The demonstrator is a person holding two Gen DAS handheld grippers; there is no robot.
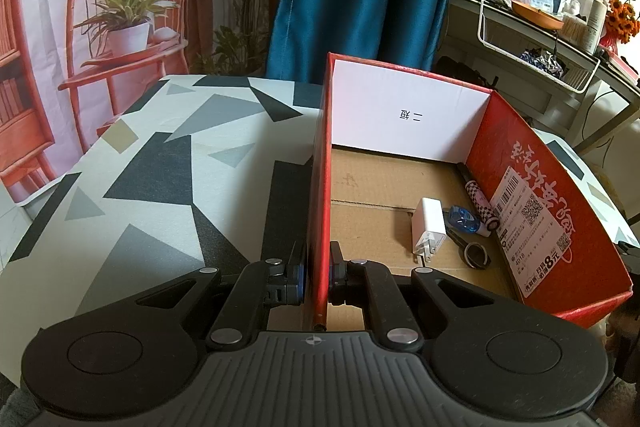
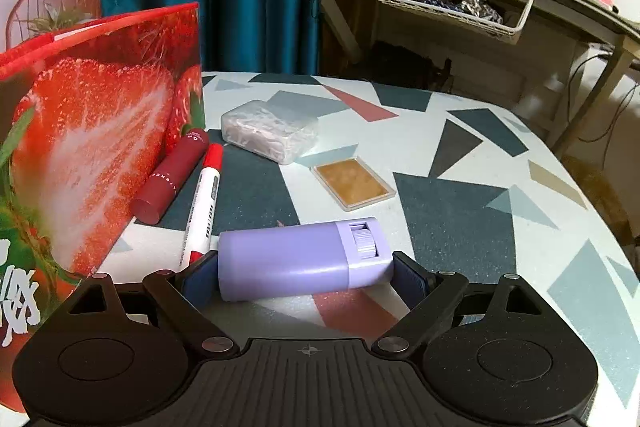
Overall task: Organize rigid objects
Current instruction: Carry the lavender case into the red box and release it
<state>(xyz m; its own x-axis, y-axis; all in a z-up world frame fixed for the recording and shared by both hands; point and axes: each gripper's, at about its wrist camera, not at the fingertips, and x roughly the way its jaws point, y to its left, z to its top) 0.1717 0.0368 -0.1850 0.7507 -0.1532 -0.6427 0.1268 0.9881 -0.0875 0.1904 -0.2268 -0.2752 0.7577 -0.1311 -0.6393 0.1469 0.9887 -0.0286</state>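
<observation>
My left gripper (image 1: 318, 277) is clamped on the left wall of the red box (image 1: 320, 187), at lower centre of its frame. Inside the box, at right of centre, lie a white charger (image 1: 429, 227), a blue item (image 1: 464, 219) and a checkered tube (image 1: 480, 205). My right gripper (image 2: 304, 277) grips the purple container (image 2: 288, 263) lying crosswise at lower centre. A red tube (image 2: 172, 177), a red-capped marker (image 2: 206, 195), a clear case (image 2: 269, 131) and an amber card (image 2: 354, 185) lie on the table (image 2: 460, 227) above it.
</observation>
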